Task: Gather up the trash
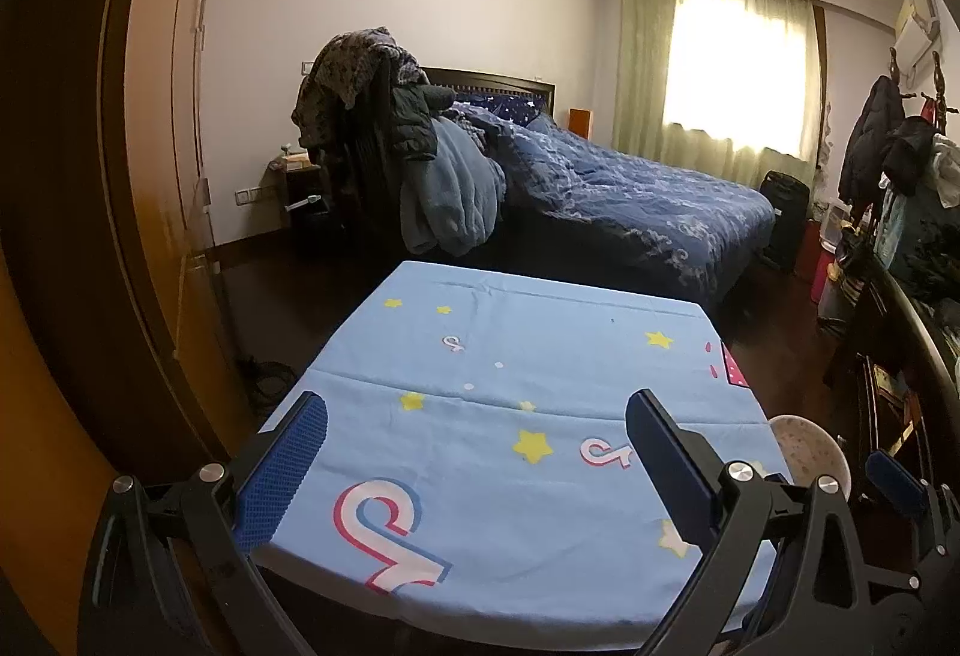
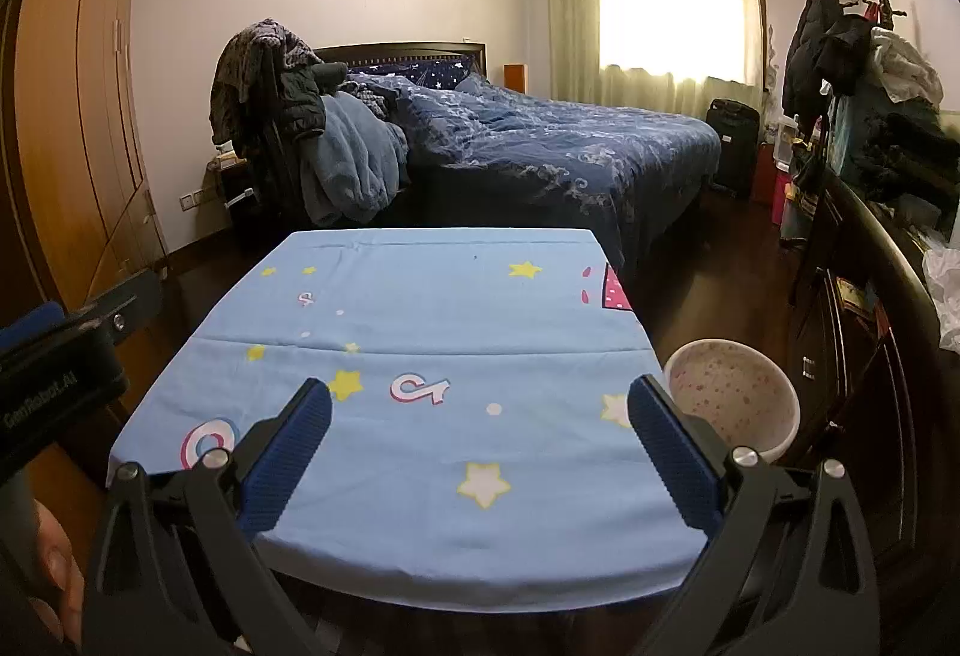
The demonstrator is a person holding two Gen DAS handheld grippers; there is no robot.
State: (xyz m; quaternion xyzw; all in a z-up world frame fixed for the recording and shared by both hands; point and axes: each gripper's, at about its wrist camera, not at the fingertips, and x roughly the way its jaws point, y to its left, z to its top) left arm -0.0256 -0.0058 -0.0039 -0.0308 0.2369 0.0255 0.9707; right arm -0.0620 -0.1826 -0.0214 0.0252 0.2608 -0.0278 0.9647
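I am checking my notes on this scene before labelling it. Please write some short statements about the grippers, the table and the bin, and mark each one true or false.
1. Both grippers are open. True: the left gripper and the right gripper both have their fingers wide apart with nothing between them.
2. The bin stands on the table. False: it stands on the floor beside the table's right edge.
3. The cloth on the table is light blue with yellow stars. True.
4. A crumpled paper lies in the middle of the cloth. False: no trash shows on it.
5. The bed is behind the table. True.
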